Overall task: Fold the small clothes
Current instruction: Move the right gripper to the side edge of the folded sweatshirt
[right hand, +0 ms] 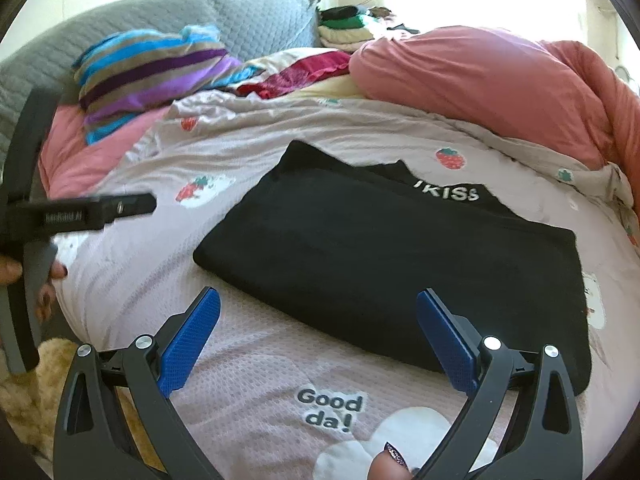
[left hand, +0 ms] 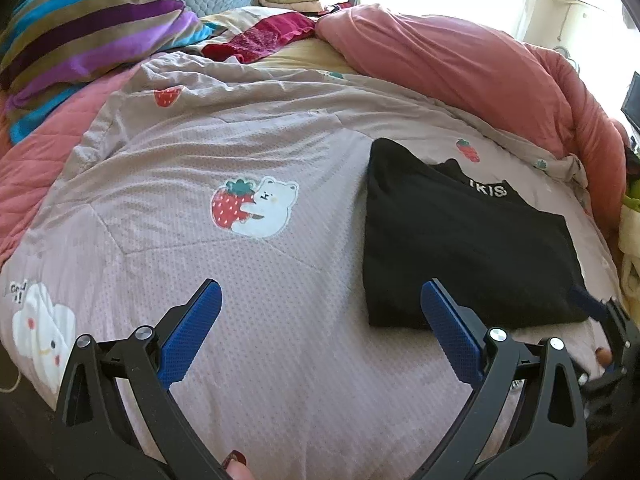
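Tongs agape beside folded garment

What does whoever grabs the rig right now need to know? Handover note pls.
Left gripper: jaws open, empty, over bare quilt, left of the garment.
Right gripper: jaws open, empty, at the near edge of the black garment.
Garment lies folded into a compact rectangle on the quilt, white lettering at its far end.
Done: this piece looks folded.
Left: possibly one more fold or setting it aside; loose red cloth lies at the back.
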A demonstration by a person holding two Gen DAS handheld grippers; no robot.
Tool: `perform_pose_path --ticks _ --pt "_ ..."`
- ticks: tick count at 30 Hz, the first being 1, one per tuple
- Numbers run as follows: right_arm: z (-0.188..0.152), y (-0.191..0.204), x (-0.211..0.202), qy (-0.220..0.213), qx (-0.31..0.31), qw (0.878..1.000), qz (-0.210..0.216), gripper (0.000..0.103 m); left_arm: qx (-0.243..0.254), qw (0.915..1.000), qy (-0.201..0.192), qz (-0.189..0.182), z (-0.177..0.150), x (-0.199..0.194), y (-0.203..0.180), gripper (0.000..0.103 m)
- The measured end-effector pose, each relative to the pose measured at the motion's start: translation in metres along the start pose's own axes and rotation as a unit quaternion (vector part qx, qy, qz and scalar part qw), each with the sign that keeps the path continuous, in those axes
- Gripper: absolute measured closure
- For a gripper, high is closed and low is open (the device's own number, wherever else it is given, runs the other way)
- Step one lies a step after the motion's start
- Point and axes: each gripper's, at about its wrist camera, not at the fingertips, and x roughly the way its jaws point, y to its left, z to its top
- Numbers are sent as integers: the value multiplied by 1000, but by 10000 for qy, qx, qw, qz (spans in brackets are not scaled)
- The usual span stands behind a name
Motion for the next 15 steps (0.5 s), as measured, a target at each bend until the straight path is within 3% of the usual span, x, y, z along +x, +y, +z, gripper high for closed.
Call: perform_pose_path --ticks 15 --pt "-6 44 60 484 -942 9940 -285 5 -162 9995 277 17 22 47 11 10"
